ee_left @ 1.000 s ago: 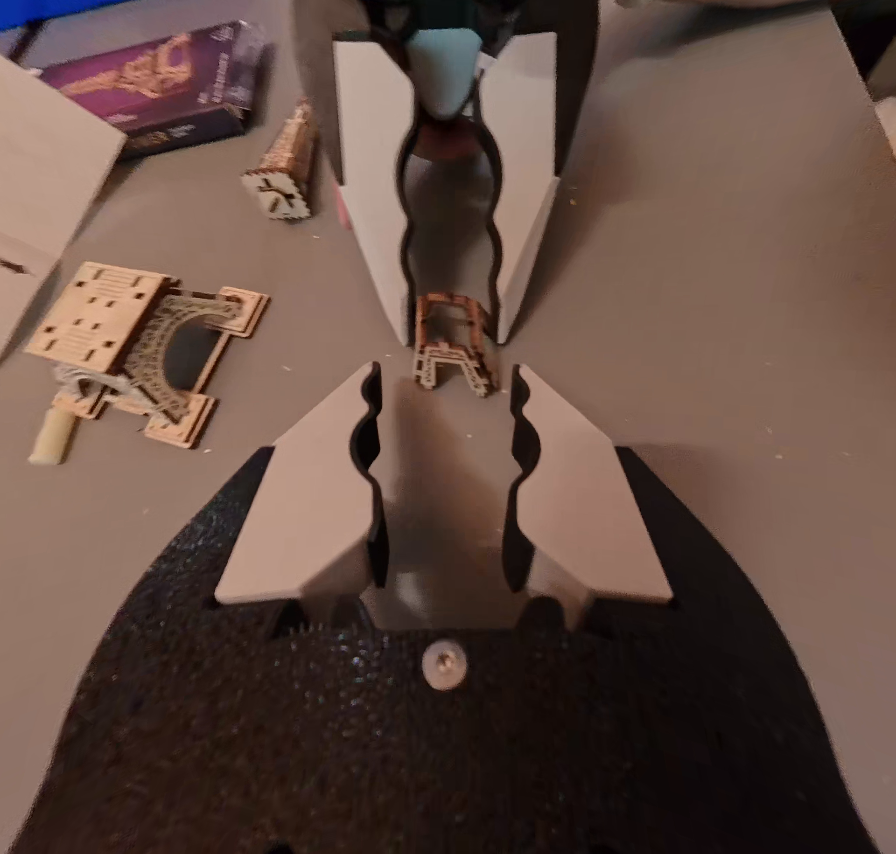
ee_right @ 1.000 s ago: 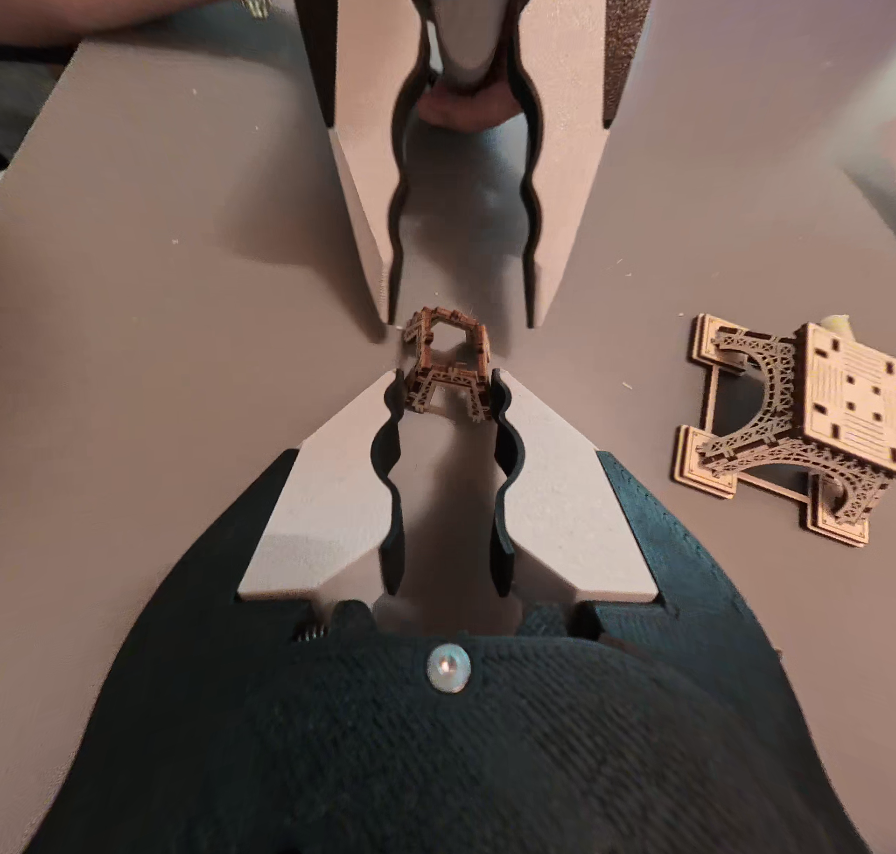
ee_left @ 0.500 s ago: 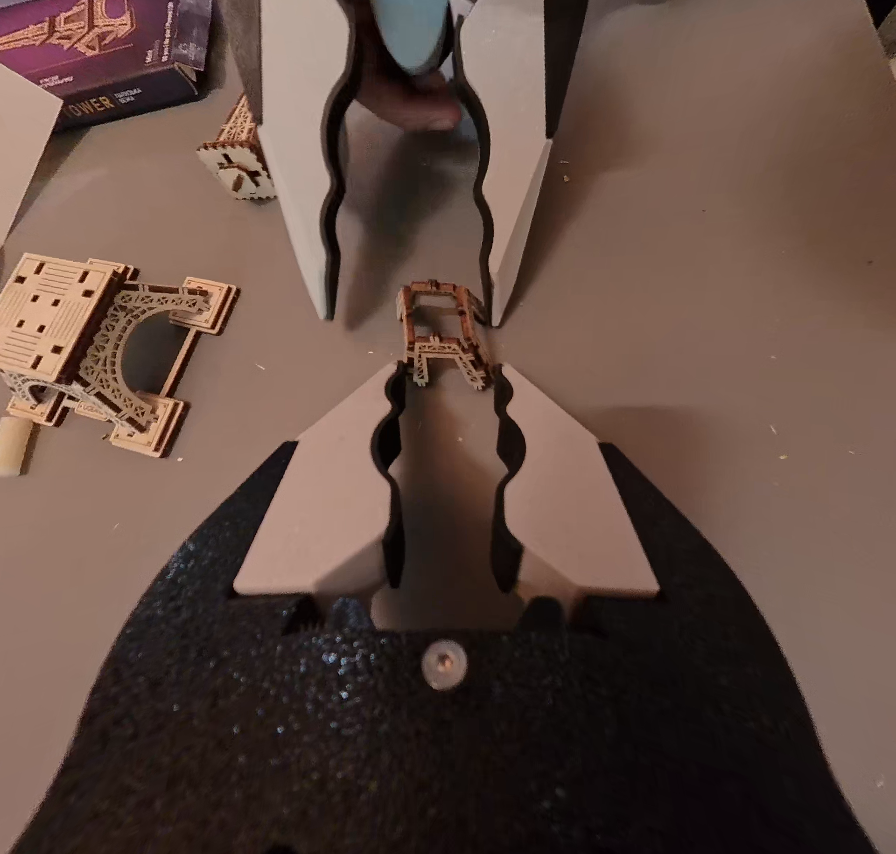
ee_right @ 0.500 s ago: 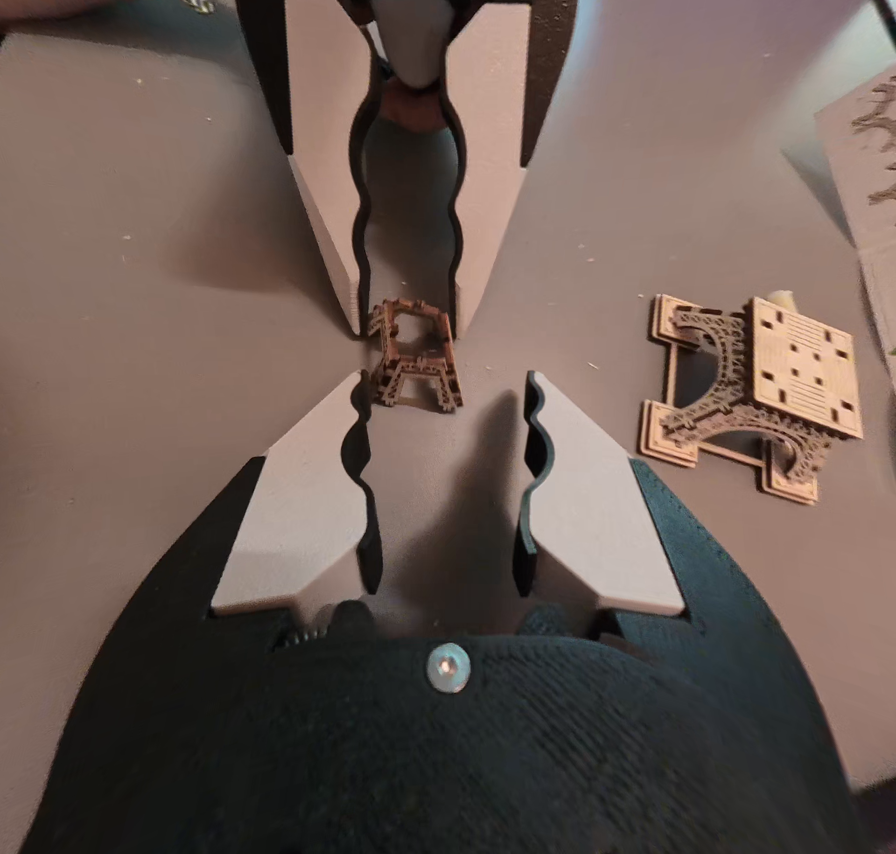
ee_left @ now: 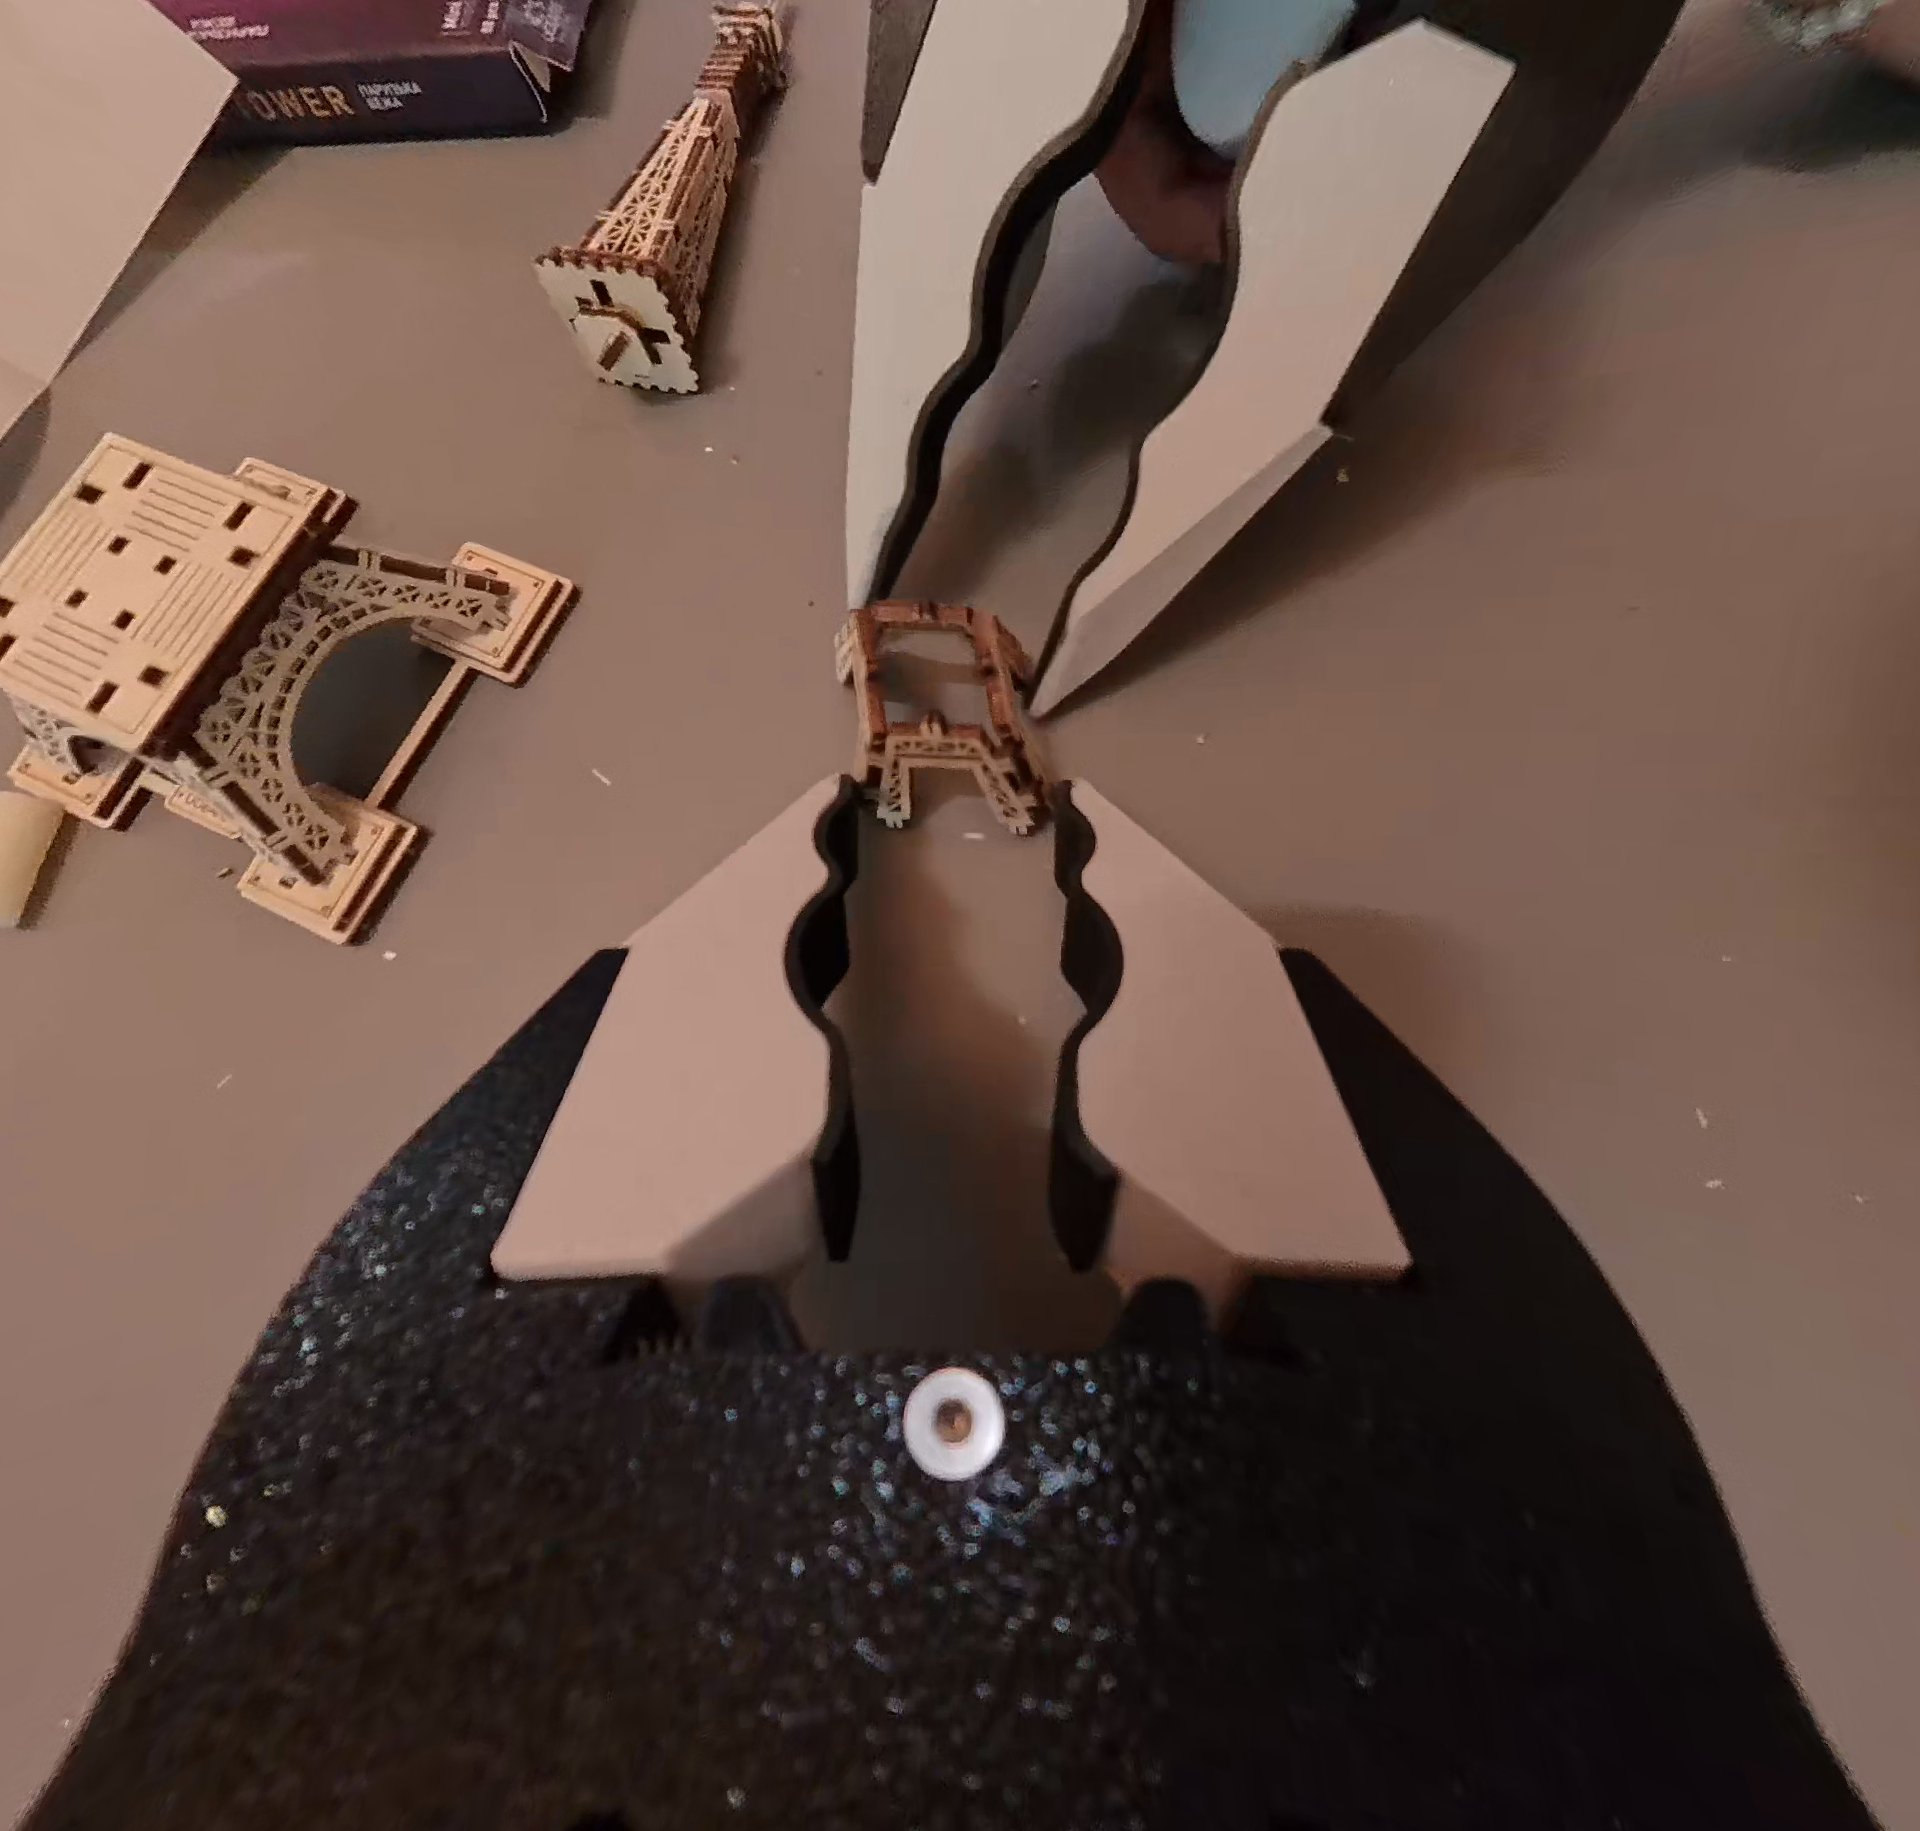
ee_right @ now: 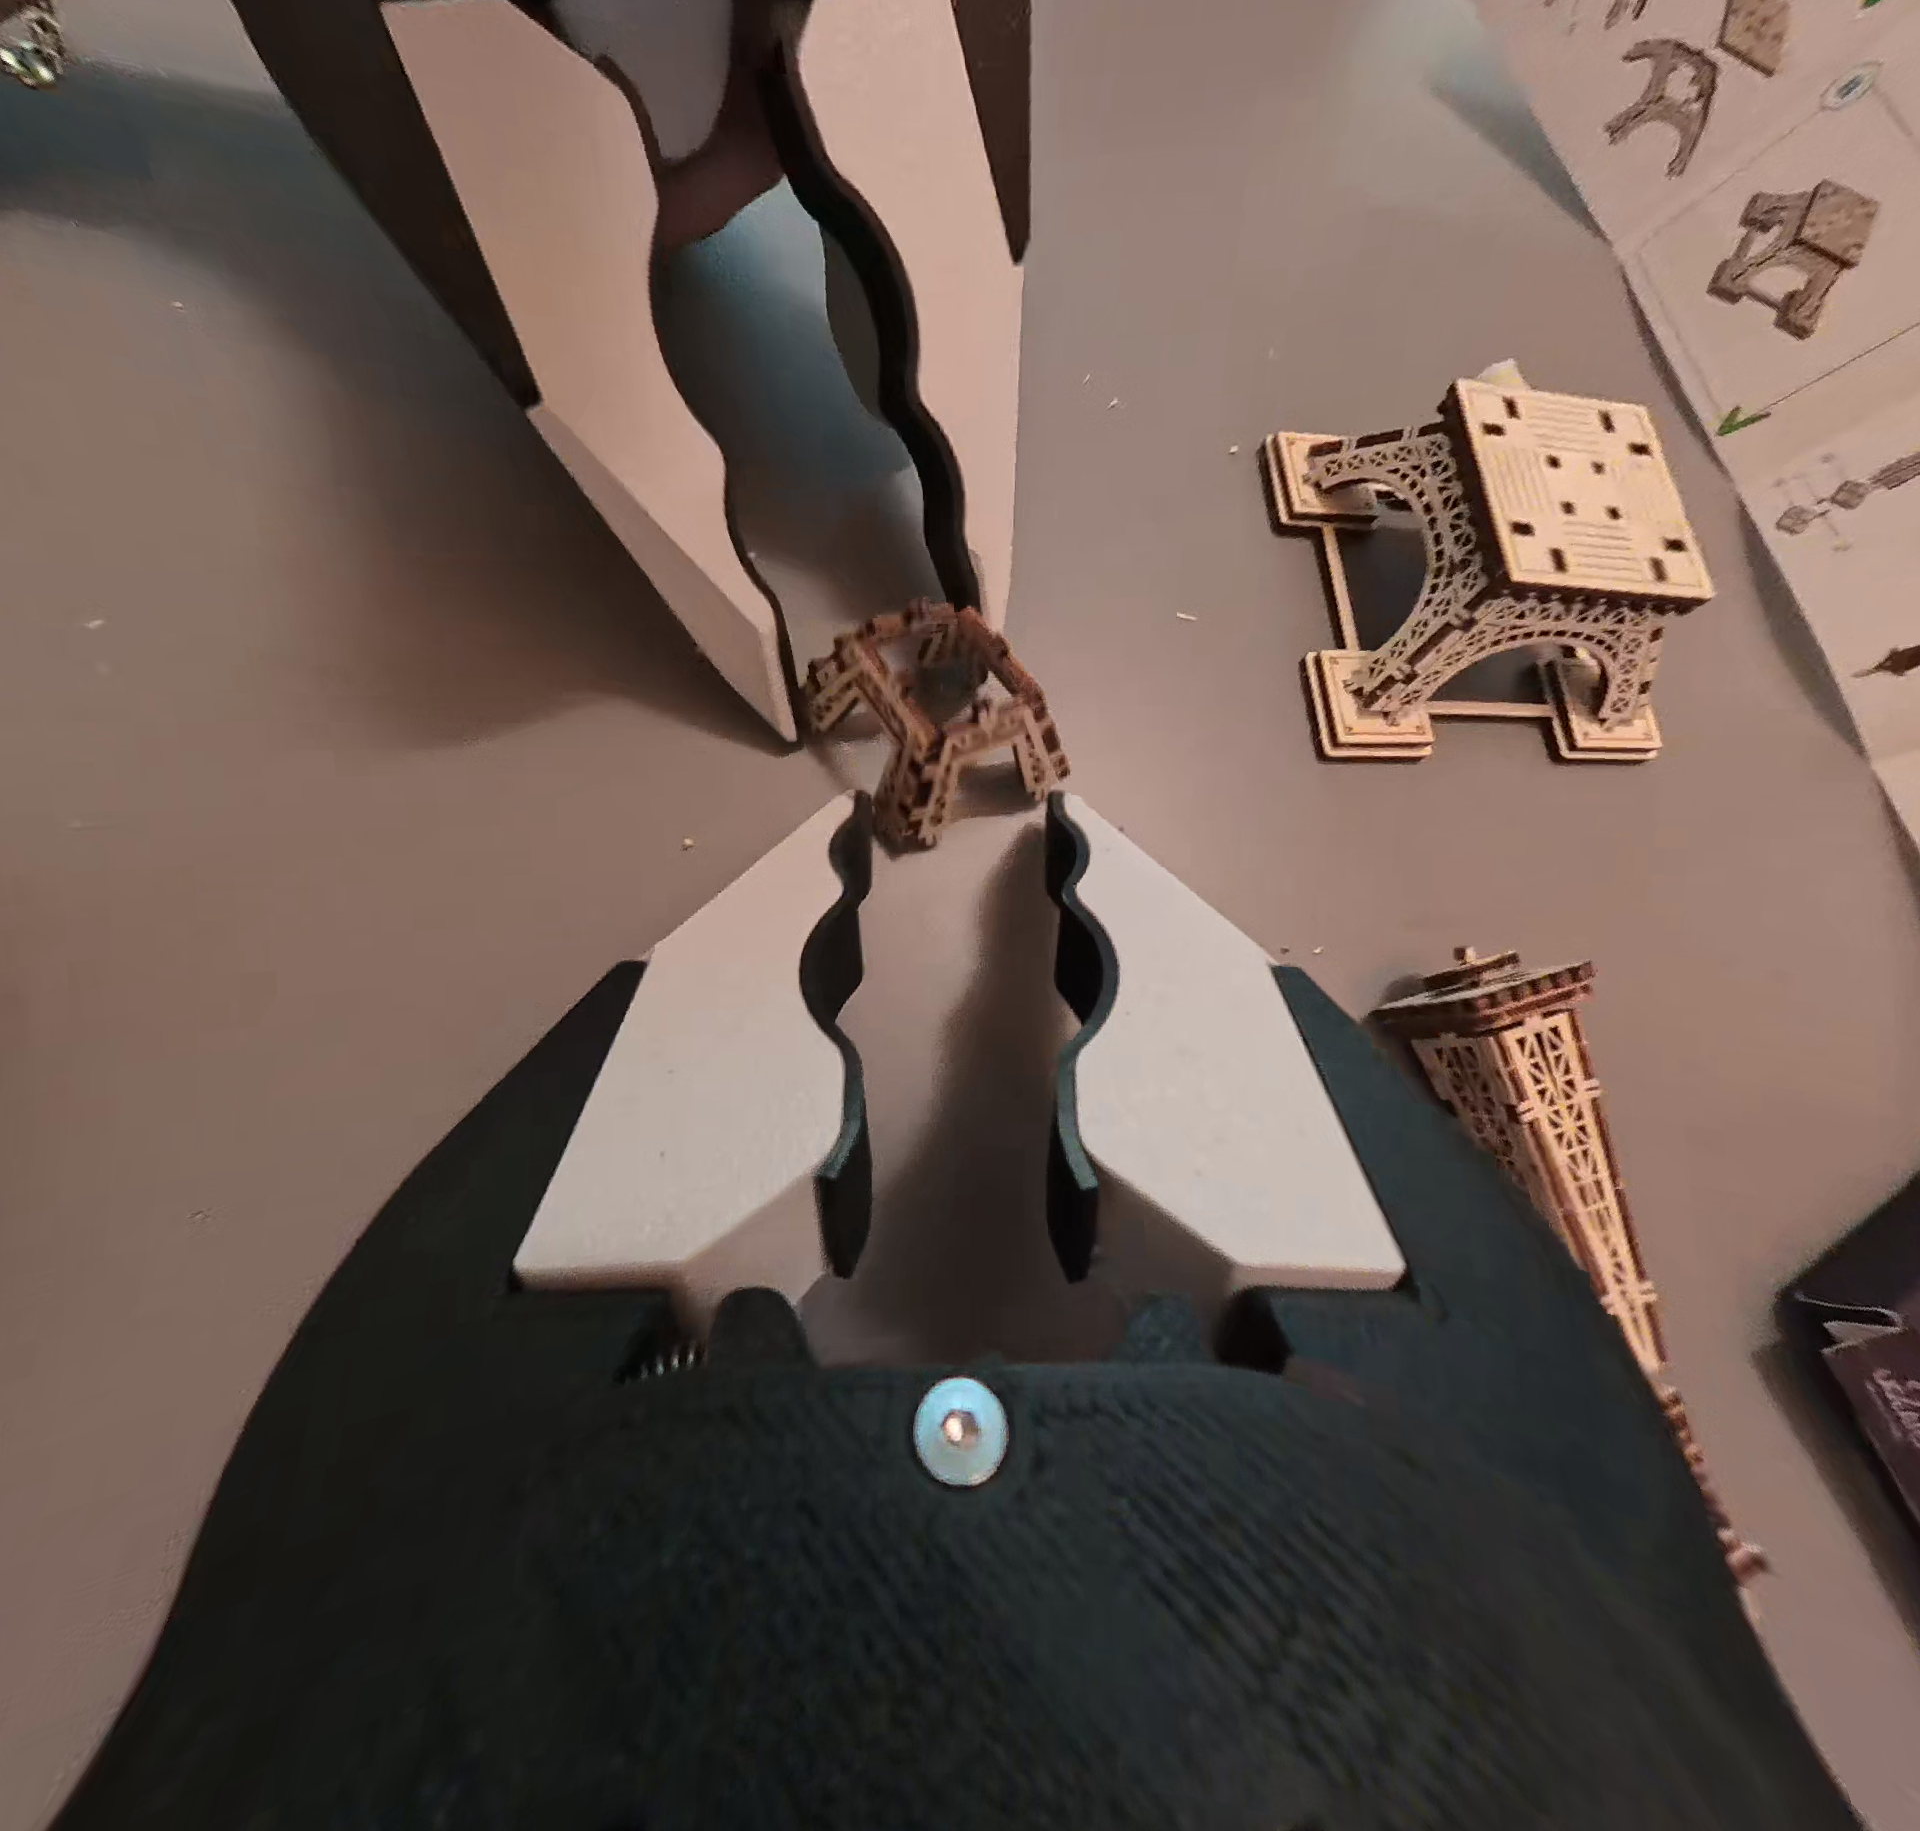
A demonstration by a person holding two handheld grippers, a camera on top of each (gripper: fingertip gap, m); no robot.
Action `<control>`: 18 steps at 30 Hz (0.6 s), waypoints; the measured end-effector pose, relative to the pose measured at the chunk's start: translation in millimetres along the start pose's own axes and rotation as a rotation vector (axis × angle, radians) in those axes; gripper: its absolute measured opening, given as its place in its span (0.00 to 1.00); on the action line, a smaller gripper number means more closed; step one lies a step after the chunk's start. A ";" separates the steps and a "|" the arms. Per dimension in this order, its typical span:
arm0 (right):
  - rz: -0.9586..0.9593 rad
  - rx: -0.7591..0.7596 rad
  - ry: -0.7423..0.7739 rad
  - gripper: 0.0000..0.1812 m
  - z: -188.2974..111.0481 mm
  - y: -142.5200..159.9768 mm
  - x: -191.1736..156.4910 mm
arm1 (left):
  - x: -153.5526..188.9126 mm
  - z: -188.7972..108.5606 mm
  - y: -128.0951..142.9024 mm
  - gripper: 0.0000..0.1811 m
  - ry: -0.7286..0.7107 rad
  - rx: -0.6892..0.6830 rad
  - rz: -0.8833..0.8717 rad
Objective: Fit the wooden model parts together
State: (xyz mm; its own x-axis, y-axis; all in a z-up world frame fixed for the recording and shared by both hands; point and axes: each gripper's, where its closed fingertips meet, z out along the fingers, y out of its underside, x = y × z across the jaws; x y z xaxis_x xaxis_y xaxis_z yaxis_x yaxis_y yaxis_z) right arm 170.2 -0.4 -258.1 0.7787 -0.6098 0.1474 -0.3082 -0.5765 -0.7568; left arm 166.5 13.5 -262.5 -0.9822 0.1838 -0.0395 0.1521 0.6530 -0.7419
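A small brown wooden tower section (ee_left: 940, 711) stands on the grey table between my two grippers; it also shows in the right wrist view (ee_right: 935, 721), turned corner-on. My left gripper (ee_left: 958, 794) is shut on its feet, and it appears from the far side in the right wrist view (ee_right: 881, 661). My right gripper (ee_right: 954, 805) is closed onto the section from the opposite side, its tips touching it (ee_left: 951, 657). The arched tower base (ee_left: 187, 638) (ee_right: 1507, 555) lies apart to one side. The tall spire part (ee_left: 665, 212) (ee_right: 1527, 1137) lies on its side.
A purple box (ee_left: 364, 15) (ee_right: 1870, 1366) sits at the table's edge. An instruction sheet (ee_right: 1766, 171) lies beyond the base, and a plain sheet (ee_left: 83, 171) is at the far left. A small pale cylinder (ee_left: 26, 846) lies beside the base. A person's wrist with a bracelet (ee_left: 1829, 5) shows behind the right gripper. My two grippers' fingertips are within a few centimetres of each other.
The right gripper opened half a second ago and has narrowed onto the section again. The left gripper closed on the section and turned with it, so it now sits corner-on to the right gripper.
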 end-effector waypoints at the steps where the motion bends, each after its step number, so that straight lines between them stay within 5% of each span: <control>1: -0.007 0.002 0.017 0.17 0.9 -0.8 2.0 | 1.2 0.9 -0.7 0.20 0.003 -0.001 0.003; 13: -0.126 0.018 -0.019 0.07 3.7 -2.3 1.4 | 3.0 -3.4 -1.9 0.20 0.005 0.024 0.054; 18: -0.166 0.045 -0.034 0.18 -5.6 1.1 -0.2 | -3.6 -3.6 -4.2 0.22 -0.032 0.035 0.042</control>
State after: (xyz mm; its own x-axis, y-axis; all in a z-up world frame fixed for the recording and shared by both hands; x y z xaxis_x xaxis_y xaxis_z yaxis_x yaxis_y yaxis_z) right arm 166.7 -4.0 -255.4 0.8349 -0.4894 0.2518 -0.1496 -0.6421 -0.7519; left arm 169.8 12.7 -256.8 -0.9780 0.1871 -0.0921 0.1902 0.6188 -0.7622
